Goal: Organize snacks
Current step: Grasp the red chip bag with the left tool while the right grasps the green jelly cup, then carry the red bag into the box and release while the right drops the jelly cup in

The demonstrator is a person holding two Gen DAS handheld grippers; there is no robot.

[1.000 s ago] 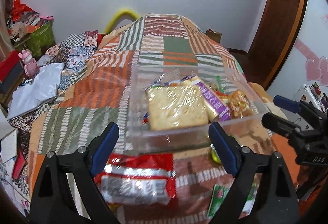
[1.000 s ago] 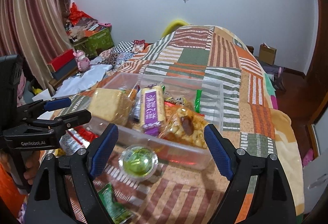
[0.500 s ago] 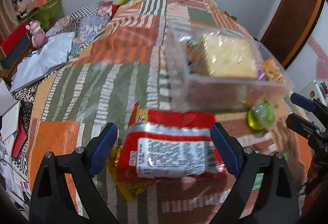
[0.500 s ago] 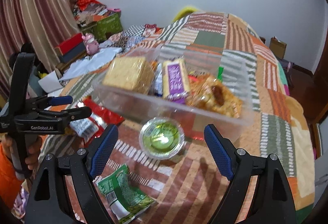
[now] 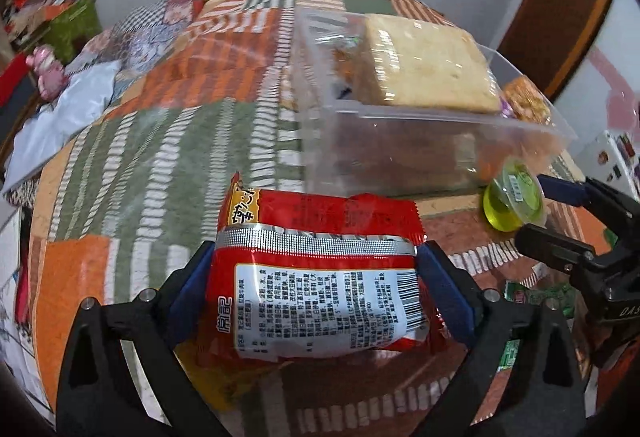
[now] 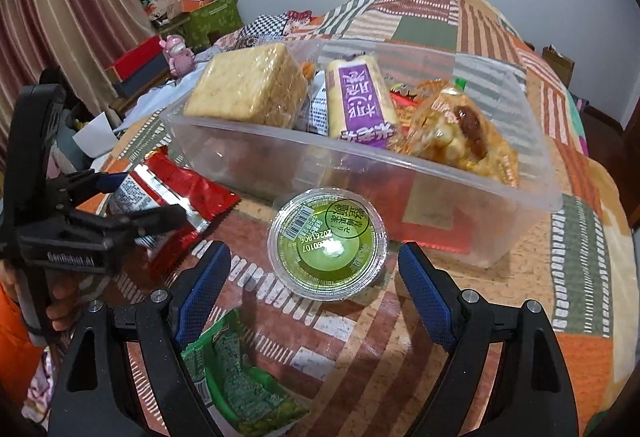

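Note:
A clear plastic bin [image 6: 516,193] on the patchwork quilt holds a cracker pack [image 6: 248,89], a purple-label cake [image 6: 360,105] and a nut snack [image 6: 460,133]. My left gripper [image 5: 316,291] has its blue pads against both sides of a red snack packet [image 5: 320,277] lying in front of the bin [image 5: 400,157]; the same packet shows in the right wrist view [image 6: 172,193]. My right gripper [image 6: 316,293] is open, with a green jelly cup [image 6: 328,241] just ahead between its fingers. The cup also shows in the left wrist view [image 5: 512,201].
A green snack packet [image 6: 236,377] lies under my right gripper's left finger. A yellow packet [image 5: 208,369] lies beneath the red one. Boxes and clutter [image 6: 188,13] stand beside the bed at the left. The quilt [image 5: 132,157] stretches left of the bin.
Both grippers have dropped and moved forward. The left jaws have narrowed onto the red packet. The right gripper has come closer to the green jelly cup, still open.

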